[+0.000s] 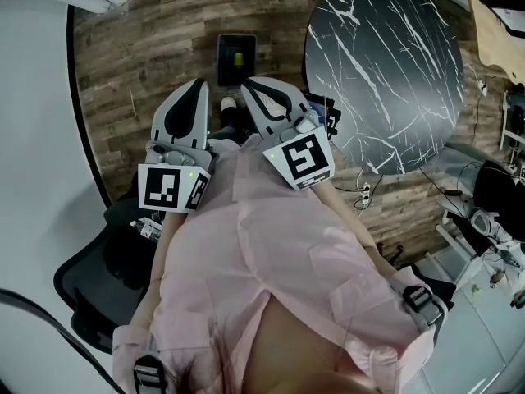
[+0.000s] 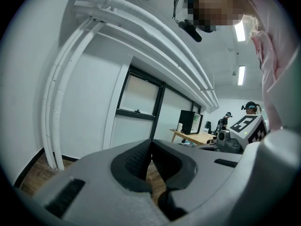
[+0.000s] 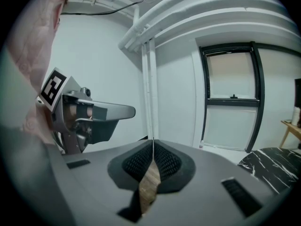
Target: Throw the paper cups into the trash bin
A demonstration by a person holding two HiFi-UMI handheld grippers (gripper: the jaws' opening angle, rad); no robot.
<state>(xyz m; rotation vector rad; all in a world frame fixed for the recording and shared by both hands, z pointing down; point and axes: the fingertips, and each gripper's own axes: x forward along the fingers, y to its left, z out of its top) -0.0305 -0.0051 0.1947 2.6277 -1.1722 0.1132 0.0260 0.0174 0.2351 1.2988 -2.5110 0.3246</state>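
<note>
No paper cup shows in any view. In the head view a small dark bin (image 1: 236,54) with something yellow inside stands on the wooden floor, just beyond both gripper tips. My left gripper (image 1: 199,85) and right gripper (image 1: 248,83) are held side by side against a pink shirt, pointing away from the body. Both are shut with nothing between the jaws. In the left gripper view the left gripper (image 2: 151,144) has its ribbed pads (image 2: 137,160) touching. The right gripper (image 3: 153,144) in its own view is likewise closed tip to tip, with floor seen through the gap behind.
A round black marble table (image 1: 385,64) stands to the right of the bin. A black office chair (image 1: 90,277) is at the lower left beside a white curved wall (image 1: 37,138). Cables and gear (image 1: 484,220) lie at the right. A desk with a monitor (image 2: 190,121) stands far off.
</note>
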